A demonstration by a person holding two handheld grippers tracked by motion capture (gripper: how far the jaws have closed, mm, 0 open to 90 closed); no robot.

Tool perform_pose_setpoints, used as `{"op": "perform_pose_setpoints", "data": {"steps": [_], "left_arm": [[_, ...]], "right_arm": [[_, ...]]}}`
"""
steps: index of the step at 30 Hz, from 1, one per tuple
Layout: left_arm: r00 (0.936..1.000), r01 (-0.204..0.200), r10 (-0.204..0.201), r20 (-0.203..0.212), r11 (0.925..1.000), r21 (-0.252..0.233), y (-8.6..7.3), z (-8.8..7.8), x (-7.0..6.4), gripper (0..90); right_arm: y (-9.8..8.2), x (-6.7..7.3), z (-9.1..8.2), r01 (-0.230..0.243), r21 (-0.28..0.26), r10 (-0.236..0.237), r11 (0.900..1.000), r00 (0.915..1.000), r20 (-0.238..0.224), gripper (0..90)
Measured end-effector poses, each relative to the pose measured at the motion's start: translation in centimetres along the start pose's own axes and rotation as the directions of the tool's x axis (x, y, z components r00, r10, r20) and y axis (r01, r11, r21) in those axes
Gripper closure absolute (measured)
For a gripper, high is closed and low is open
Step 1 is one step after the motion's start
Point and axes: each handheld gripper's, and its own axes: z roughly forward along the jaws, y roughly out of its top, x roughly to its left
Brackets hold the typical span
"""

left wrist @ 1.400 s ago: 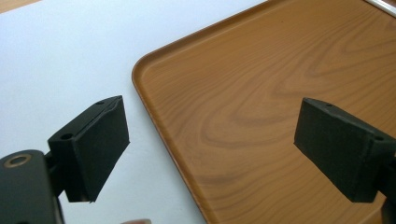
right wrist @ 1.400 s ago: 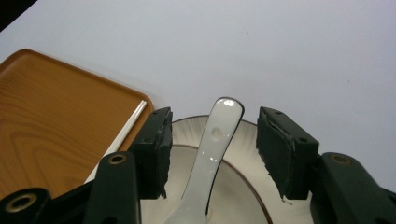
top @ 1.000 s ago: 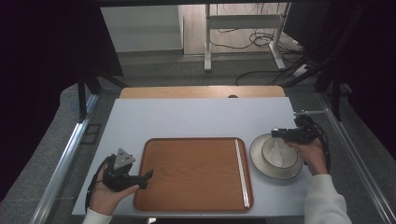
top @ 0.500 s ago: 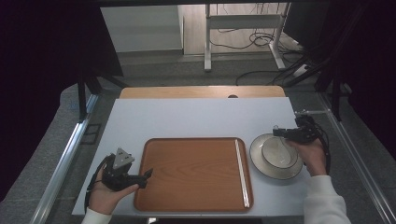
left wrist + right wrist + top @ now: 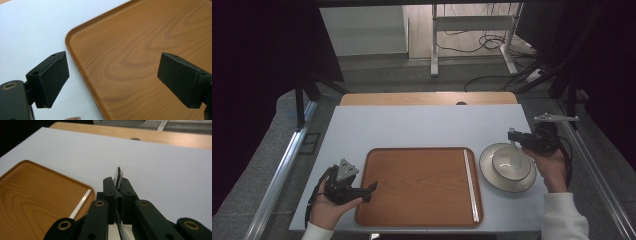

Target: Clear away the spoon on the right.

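Currently:
- right gripper (image 5: 513,136): jaws, just closing, pinch white ceramic bowl (image 5: 510,164) rim, lifting it off round grey-rimmed plate (image 5: 507,168).
- left gripper (image 5: 373,187): jaws spread, steadying brown wooden tray (image 5: 417,185) edge.

no text, label, brand, number or sign can be read anywhere.

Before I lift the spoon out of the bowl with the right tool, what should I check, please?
1. Right tool shut on the spoon handle: ok; its jaws have just been closing, with the handle between them.
2. Bowl sits on the plate: ok.
3. Tray has free space: ok; a white stick lies along its right edge.
4. Left tool open, holding nothing, at the tray's left edge: ok.
5. Spoon tip free of the bowl: cannot tell.
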Motion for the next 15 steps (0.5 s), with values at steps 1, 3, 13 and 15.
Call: {"op": "perform_pose_setpoints", "data": {"steps": [1,3,13,15], "left_arm": [[1.0000,0.000,0.000,-0.001,1.0000,-0.003,0.0,-0.1,0.0,9.8],[1.0000,0.003,-0.003,-0.004,1.0000,-0.009,0.1,-0.2,-0.1,9.8],[1.0000,0.003,-0.003,-0.006,0.9999,-0.015,0.1,-0.2,-0.1,9.7],[1.0000,0.002,-0.002,-0.007,0.9999,-0.016,0.2,-0.3,0.0,9.8]], "right_arm": [[0.2,0.3,-0.2,0.007,-0.006,-0.007,1.000,1.0000,-0.002,86.1],[0.5,0.9,-0.6,0.026,-0.017,-0.026,1.000,0.9997,-0.004,86.1],[1.7,3.7,-2.6,0.099,-0.067,-0.100,0.993,0.9948,-0.016,86.1],[1.9,4.5,-2.7,0.120,-0.066,-0.122,0.991,0.9922,-0.026,86.1]]}}
